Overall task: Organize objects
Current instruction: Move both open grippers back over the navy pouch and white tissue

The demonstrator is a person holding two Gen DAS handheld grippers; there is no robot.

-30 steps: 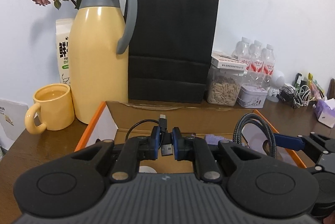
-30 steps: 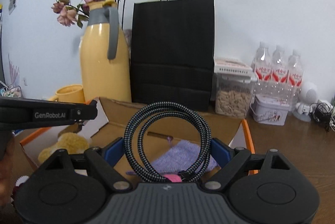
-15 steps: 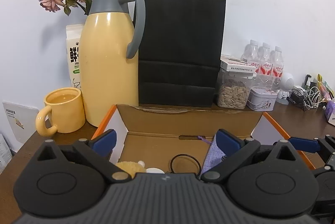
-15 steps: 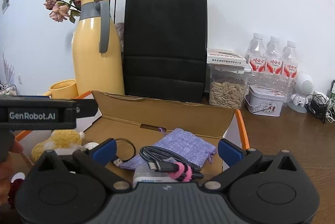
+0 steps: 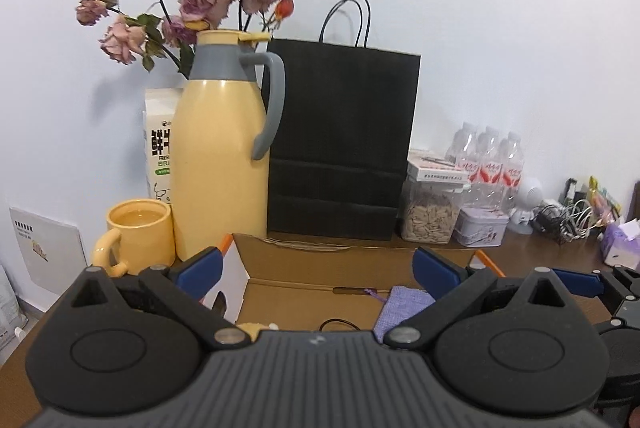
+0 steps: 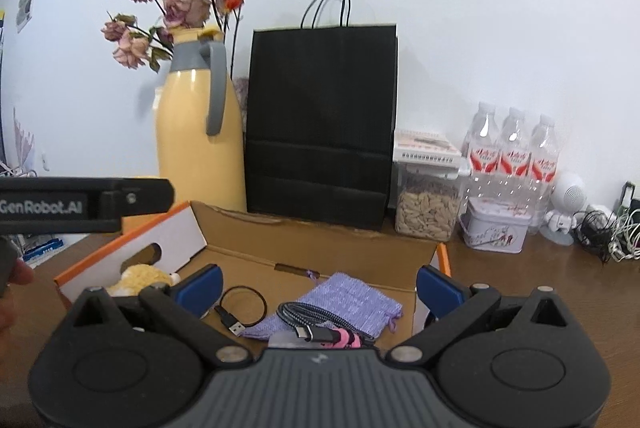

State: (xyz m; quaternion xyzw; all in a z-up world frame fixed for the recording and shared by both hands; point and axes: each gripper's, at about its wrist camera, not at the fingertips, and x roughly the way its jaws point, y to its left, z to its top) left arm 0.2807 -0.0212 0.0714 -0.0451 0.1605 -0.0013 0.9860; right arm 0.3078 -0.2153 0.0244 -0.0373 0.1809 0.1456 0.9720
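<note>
Above the box [image 6: 320,256] we're holding both grippers with jaws spread wide and nothing between them: left gripper [image 5: 316,270], right gripper [image 6: 318,286]. Inside the box we're seeing a thin black cable [image 6: 240,304], a braided cable [image 6: 316,320] lying on a purple pouch [image 6: 344,302], and a yellow plush [image 6: 138,276] at the left end.
</note>
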